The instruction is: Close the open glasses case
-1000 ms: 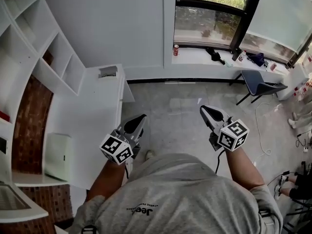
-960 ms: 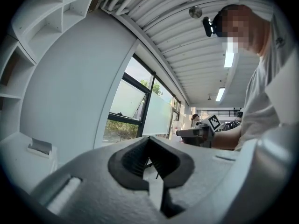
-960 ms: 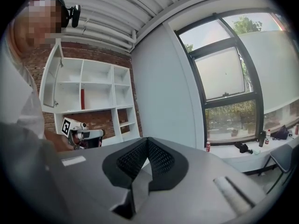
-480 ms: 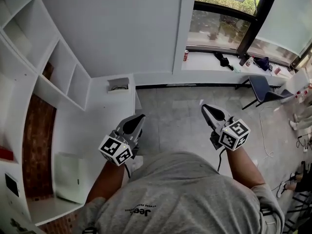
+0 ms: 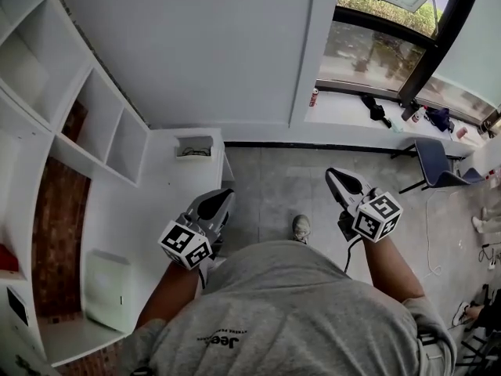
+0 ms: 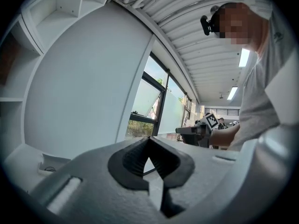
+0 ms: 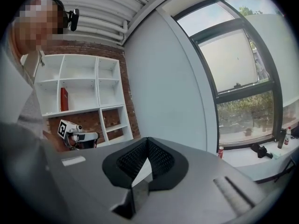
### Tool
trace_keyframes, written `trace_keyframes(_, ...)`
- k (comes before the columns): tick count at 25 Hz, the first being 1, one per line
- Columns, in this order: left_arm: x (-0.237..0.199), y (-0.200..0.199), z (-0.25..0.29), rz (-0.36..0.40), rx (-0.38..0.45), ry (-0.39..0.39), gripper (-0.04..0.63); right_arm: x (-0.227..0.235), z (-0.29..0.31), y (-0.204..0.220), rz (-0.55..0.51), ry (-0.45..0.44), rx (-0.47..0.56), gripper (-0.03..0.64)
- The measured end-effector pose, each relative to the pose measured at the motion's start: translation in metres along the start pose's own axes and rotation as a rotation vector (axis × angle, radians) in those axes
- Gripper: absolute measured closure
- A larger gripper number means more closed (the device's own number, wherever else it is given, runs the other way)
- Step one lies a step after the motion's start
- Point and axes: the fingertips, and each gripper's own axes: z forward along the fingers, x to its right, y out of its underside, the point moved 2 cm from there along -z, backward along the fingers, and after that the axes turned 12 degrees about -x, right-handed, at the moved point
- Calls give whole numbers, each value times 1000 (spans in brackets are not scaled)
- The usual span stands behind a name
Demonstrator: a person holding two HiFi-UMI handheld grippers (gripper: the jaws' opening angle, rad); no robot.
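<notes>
The open glasses case (image 5: 194, 146) lies at the far end of the white table (image 5: 156, 210), against the wall, with dark glasses inside. In the left gripper view the glasses case (image 6: 48, 165) shows low at the left edge. My left gripper (image 5: 226, 195) is held over the table's right edge, well short of the case, jaws shut and empty. My right gripper (image 5: 332, 174) hangs over the grey floor to the right, also shut with nothing in it. Each gripper view shows its own pads closed: left gripper (image 6: 149, 142), right gripper (image 7: 147, 143).
White shelving (image 5: 47, 77) runs along the left wall. A white box (image 5: 106, 279) stands on the near part of the table. A window sill (image 5: 344, 110) at the back right carries a red can (image 5: 313, 97) and dark items. A chair (image 5: 442, 167) stands at right. My shoe (image 5: 300, 227) shows on the floor.
The person has walked forward: the table, case and window sill have come closer and shifted right in the head view. Both grippers stay shut and keep their place before the body.
</notes>
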Motion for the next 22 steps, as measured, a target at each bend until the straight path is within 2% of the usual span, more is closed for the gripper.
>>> trace_keyframes(6,-28,-21,71,-6,10,-90,598,87,41,-27,-12,-88,-6,606)
trace_keyframes(11,-46,-56,146,-35,31,-127,598,161,64,-65,-40,-147,-17,606)
trace_keyframes(16,-60,-91,216,-44,43,-142,598,222,81,-97,-69,-182,-24,606)
trace_keyframes(22,-79,-110,269,-23,12,-97,598,257,99,-113,-84,-177,-21,606)
